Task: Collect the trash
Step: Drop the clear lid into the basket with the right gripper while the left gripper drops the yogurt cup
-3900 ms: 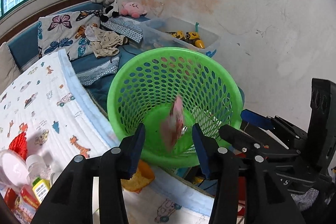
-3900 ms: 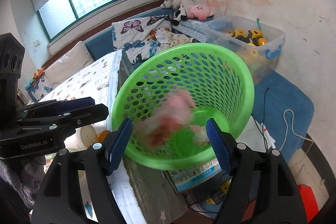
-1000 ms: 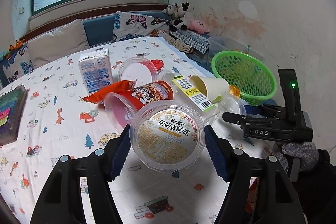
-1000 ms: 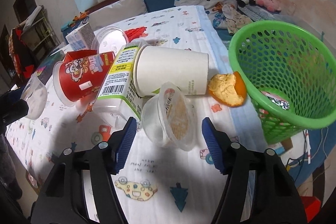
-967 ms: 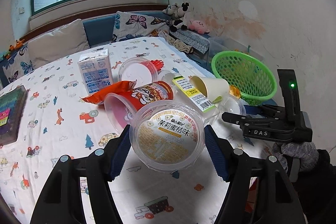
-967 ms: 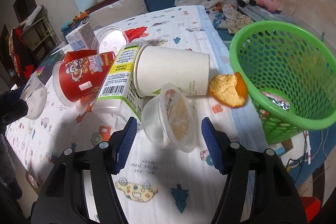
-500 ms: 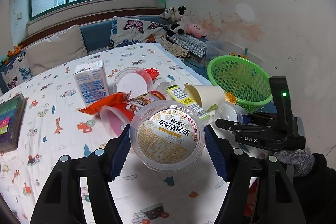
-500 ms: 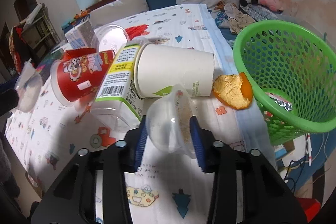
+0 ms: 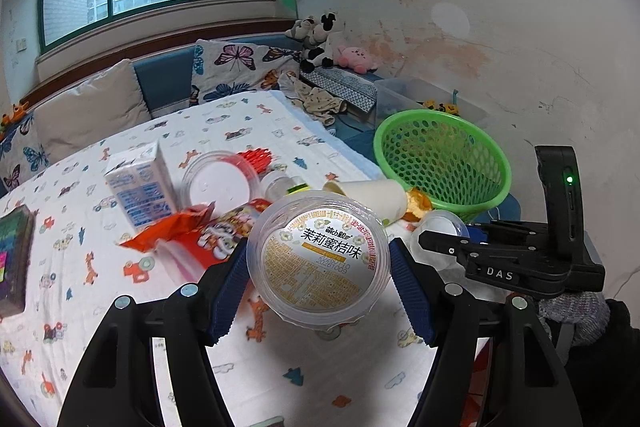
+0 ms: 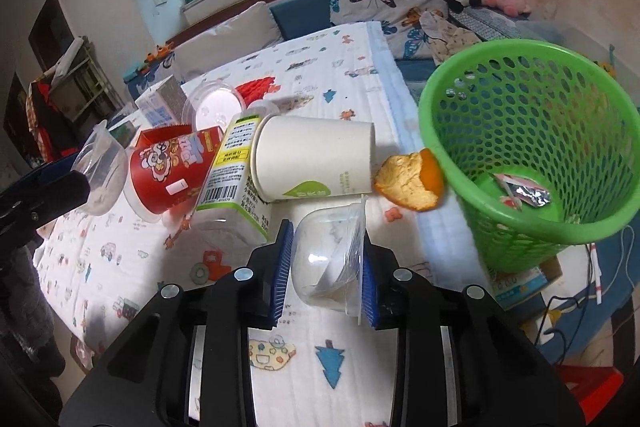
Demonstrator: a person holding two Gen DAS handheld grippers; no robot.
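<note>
My left gripper is shut on a clear jelly cup with a yellow printed lid, held above the bed. My right gripper is shut on a small clear plastic cup, squeezed between the blue pads, just above the sheet. The green mesh basket stands to the right, beside the bed edge, with a foil wrapper in its bottom. It also shows in the left wrist view. An orange peel lies between the basket and a white paper cup.
On the printed sheet lie a red snack cup, a green-labelled bottle, a clear lid, a milk carton and an orange wrapper. A clear toy bin stands behind the basket.
My right gripper has closed on the small clear cup and lifted it slightly. My left gripper has risen with the jelly cup, farther above the bed.
</note>
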